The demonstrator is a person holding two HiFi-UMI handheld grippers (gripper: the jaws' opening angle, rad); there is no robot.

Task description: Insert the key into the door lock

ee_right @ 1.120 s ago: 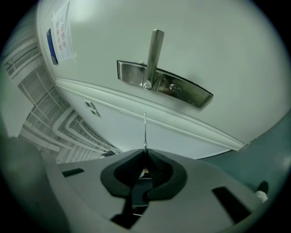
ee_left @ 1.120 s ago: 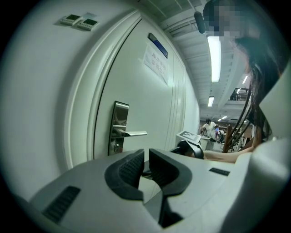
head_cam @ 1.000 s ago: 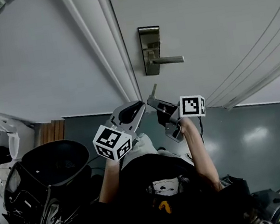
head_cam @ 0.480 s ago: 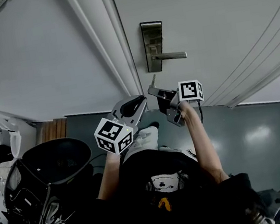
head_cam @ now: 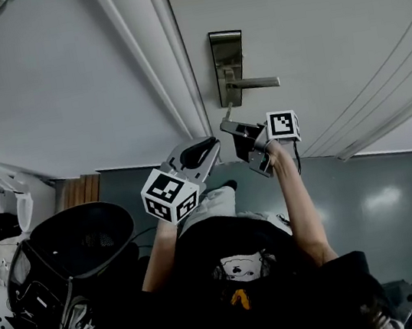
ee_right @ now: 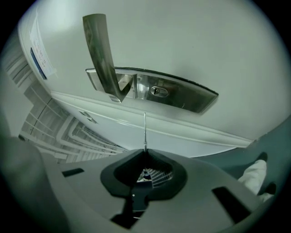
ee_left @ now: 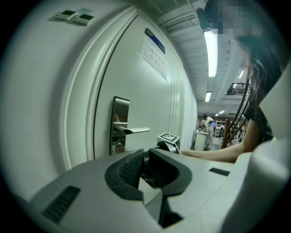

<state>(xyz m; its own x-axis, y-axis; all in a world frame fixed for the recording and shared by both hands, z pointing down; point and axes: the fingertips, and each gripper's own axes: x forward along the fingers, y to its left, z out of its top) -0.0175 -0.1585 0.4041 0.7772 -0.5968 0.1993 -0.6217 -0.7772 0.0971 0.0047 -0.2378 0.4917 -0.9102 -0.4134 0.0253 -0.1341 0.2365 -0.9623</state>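
A workplace hall, likely an office or lab. Ahead of the right claw (head_cam: 229, 127) stands a white door (head_cam: 311, 42) with a steel lever lock (head_cam: 230, 67). Strip lights (ee_left: 210, 52) hang above it, wall panels (ee_left: 72, 17) sit to its left, and a glossy grey floor (head_cam: 380, 186) and a black chair (head_cam: 75, 246) lie below it.

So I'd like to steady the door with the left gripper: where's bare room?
Bare door right of the lock plate, above and beyond the lever. Crowded below the lever, where the right gripper holds the key; thin strip by the frame.

Quick count: one door (head_cam: 306, 12), one lock plate (head_cam: 226, 48), one lever handle (head_cam: 256, 82), one key (head_cam: 228, 112), one black chair (head_cam: 72, 247), and two claws: left claw (head_cam: 211, 146), right claw (head_cam: 226, 126).
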